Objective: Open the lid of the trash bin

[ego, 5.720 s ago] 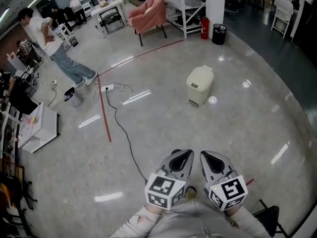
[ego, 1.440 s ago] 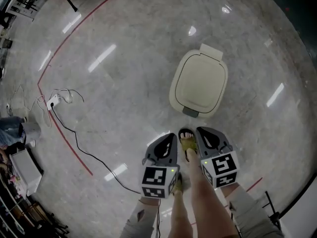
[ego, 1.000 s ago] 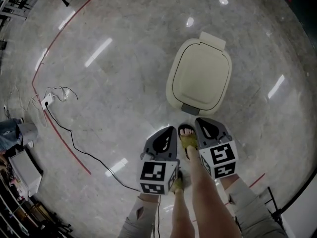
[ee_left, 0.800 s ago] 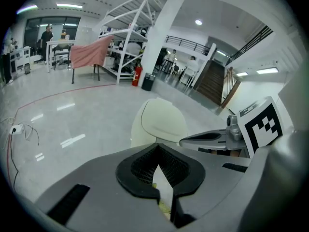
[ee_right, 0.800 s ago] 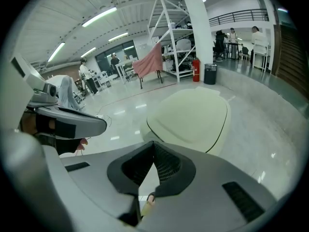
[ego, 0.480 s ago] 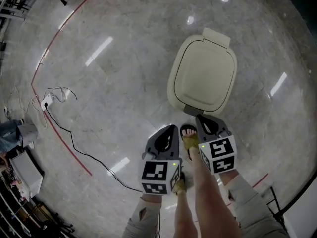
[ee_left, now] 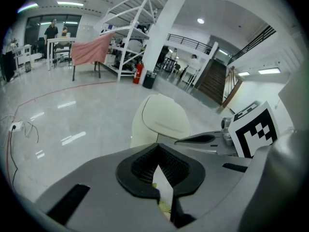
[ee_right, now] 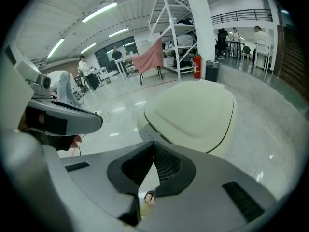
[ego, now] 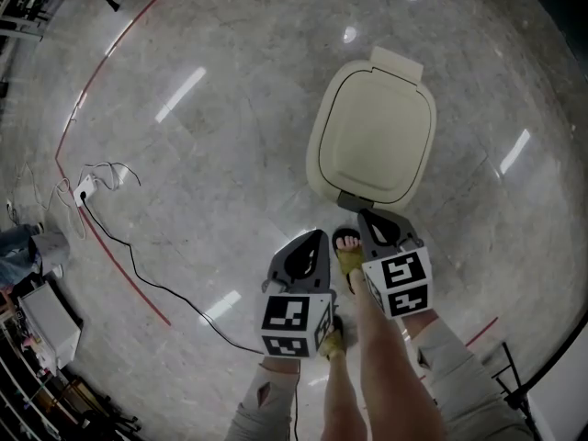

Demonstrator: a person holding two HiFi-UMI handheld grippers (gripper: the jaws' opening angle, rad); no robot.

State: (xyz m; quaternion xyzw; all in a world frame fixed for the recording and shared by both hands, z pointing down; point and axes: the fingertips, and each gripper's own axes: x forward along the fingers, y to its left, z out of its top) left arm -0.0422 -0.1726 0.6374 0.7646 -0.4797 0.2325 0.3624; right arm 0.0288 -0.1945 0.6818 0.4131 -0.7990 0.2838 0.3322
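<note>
1. Your right gripper (ego: 378,223) and left gripper (ego: 308,254) are closed and empty.
2. The pedal trash bin (ego: 315,161) sits just ahead of the right gripper, lid (ego: 375,134) down.
3. Closed jaws could skid off that smooth lid.

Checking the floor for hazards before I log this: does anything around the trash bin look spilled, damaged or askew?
Nothing is spilled or damaged. The trash bin stands upright with its lid shut flat. The only untidy thing is a power strip and its black cable, lying loose on the floor to the left, across the red line.
</note>
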